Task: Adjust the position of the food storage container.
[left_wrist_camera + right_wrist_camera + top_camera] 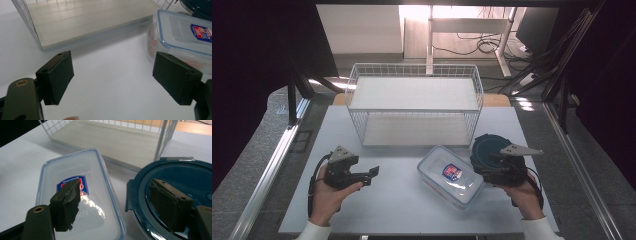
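We see a white surface (402, 200) with a white wire rack (414, 105) standing at its far side, two shelves deep. In front of the rack, toward the right, lies a clear rectangular box (451, 176) with a blue-edged lid and a red and blue label. Just beside it, further right, sits a round dark blue container (489, 150), close enough that the two look to be touching or nearly so.

The right claw (492, 162) hangs wide above the seam between them, one jaw over the clear box, the other over the blue lid. The left claw (367, 175) hovers wide and empty above bare surface, well left of the box.

We judge the main risk to be that straddle: closing here could pinch both lids, or shove the round container against the rack's leg. The smooth clear lid may also slip from the pads. If the left claw sweeps in low, it could push the box into the container.
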Tool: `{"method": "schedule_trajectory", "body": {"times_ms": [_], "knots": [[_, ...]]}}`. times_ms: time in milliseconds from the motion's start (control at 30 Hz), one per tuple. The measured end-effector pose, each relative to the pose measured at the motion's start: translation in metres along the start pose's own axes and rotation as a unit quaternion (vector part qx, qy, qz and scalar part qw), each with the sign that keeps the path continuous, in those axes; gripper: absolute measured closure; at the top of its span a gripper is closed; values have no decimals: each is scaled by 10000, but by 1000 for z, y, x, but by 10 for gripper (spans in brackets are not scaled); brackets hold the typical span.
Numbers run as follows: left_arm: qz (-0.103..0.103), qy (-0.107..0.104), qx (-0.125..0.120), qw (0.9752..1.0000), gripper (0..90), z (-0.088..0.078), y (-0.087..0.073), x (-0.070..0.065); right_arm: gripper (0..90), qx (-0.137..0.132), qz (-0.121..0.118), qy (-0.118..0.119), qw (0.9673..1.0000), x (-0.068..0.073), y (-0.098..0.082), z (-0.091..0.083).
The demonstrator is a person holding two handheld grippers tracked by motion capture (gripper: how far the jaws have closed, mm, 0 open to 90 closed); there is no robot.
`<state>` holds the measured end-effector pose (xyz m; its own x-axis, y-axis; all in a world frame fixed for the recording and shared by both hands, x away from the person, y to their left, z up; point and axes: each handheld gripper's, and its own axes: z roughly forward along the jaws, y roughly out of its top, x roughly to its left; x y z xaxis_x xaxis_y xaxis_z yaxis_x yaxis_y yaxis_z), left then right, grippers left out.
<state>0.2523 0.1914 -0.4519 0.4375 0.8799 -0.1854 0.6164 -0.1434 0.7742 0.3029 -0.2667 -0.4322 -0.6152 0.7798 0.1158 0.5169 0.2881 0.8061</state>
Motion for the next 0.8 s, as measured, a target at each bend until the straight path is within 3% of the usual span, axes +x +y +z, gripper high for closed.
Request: {"method": "schedule_trajectory", "body": {"times_ms": [400,800], "knots": [[83,-71,66,9999,170,-2,-2,-3,323,59,137,-36,9999,-3,1,-8],[-65,12,198,9998,172,5,-12,5,341,107,50,45,9999,-5,8,0]]}}
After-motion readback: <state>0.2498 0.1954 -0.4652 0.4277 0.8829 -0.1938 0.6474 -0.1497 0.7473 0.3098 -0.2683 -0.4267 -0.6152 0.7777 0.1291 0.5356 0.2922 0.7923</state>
